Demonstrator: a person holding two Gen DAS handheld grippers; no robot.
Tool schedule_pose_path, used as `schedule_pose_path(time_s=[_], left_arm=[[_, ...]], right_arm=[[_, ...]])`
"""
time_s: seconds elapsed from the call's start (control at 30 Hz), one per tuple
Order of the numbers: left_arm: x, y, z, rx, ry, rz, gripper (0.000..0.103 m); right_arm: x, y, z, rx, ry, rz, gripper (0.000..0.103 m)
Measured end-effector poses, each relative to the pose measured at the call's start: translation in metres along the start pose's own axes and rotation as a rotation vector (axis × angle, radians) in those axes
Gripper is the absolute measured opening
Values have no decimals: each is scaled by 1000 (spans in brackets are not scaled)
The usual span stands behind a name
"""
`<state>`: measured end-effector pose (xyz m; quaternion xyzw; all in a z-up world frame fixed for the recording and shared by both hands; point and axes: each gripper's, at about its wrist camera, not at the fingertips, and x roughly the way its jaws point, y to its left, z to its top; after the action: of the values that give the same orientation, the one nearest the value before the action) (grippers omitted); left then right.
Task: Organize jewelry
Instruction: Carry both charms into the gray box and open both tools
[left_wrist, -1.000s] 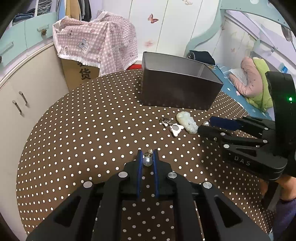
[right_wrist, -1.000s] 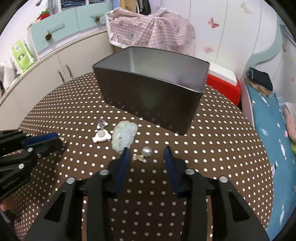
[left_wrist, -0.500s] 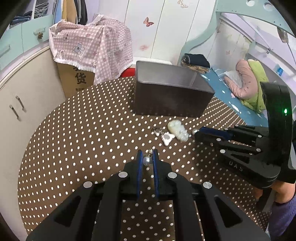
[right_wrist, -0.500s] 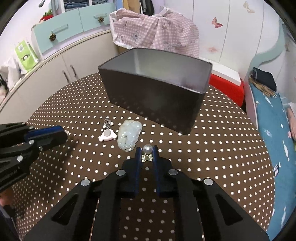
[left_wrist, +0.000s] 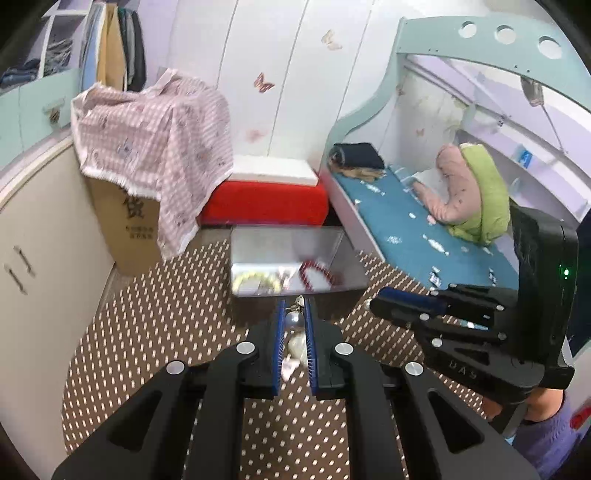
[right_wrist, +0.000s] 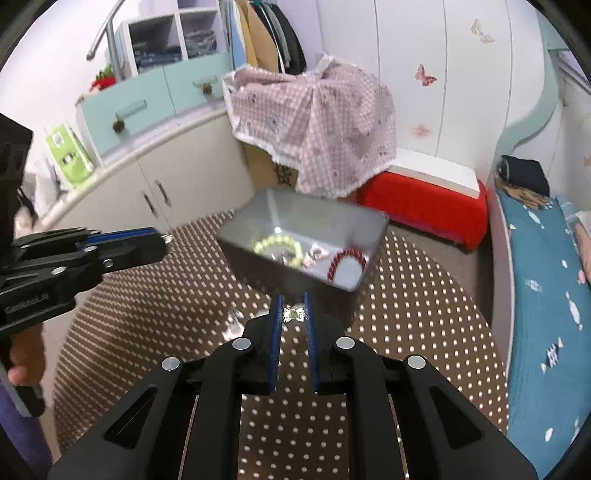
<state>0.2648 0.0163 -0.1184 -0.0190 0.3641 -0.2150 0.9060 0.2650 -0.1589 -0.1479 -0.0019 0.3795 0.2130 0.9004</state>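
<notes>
Both tools are held tilted downward over the dotted table (left_wrist: 155, 332), side by side. The left gripper (left_wrist: 294, 319) is seen clenched on a pearl earring (left_wrist: 294, 320), pinched near the blue fingertips. The right gripper (right_wrist: 293, 314) is likewise clamped on a second earring (right_wrist: 293, 314), its small bow-shaped setting caught between the pads. Just beyond both tips the grey box (right_wrist: 369, 236) is found on the table, with a yellow-green bracelet (right_wrist: 280, 243) and a red bracelet (right_wrist: 345, 260) lying inside it. Farther back, a checked cloth (right_wrist: 317, 122) is draped over a carton.
</notes>
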Motion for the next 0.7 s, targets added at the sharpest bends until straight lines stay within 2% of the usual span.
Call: schedule_pose_path(time_s=[0.17,0.37,0.5,0.7], left_arm=[[13,-5,26,14,16,-29,9],[55,7,47,-42,104,-93,9],[80,12,46,-64,159,-80,9],[104,19,35,-89,215,-73,9]], right_arm=[[-6,-11,23,26,-29,11,13],[12,-26,42,68,-13,39,13],[31,-37,45,108,15,70,13],[57,-41,40,121,58,63,13]])
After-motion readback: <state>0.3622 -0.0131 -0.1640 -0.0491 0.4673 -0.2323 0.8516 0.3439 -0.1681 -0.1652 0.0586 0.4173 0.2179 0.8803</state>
